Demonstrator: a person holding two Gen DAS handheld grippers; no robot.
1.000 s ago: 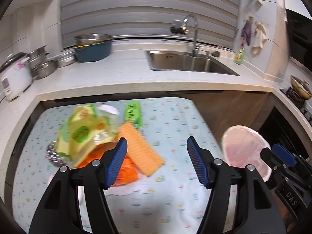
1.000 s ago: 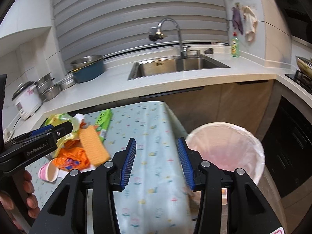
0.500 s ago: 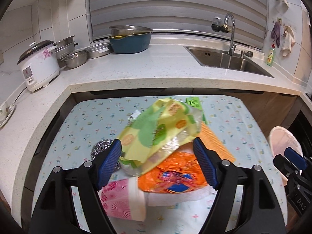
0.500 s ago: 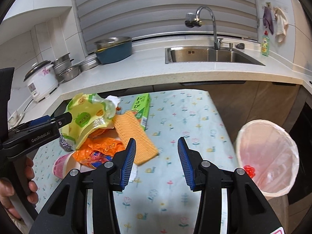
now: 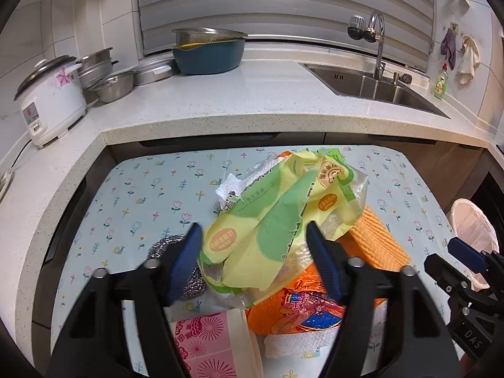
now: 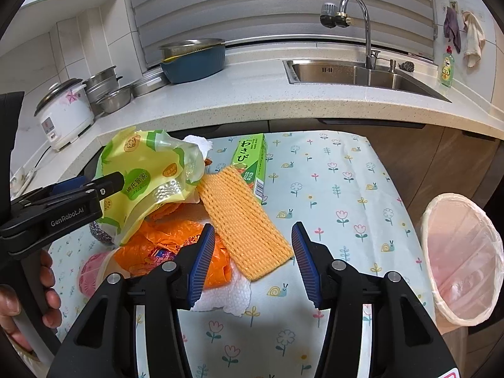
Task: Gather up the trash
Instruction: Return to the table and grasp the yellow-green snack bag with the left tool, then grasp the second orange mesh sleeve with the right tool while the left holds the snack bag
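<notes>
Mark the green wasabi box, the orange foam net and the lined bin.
green wasabi box point(image 6: 249, 157), right wrist view, on its printed top face.
orange foam net point(image 6: 244, 220), right wrist view, mid-sheet.
lined bin point(image 6: 425, 220), right wrist view, on its left rim.

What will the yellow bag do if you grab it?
The yellow bag looks thin and crinkly, so it will probably crumple. It seems nearly empty, likely light. Its shiny plastic might slip, and lifting it could nudge the orange bag underneath.

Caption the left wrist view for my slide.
Left claw straddles a yellow-green plastic bag atop the trash pile on the flowered tablecloth.
</notes>
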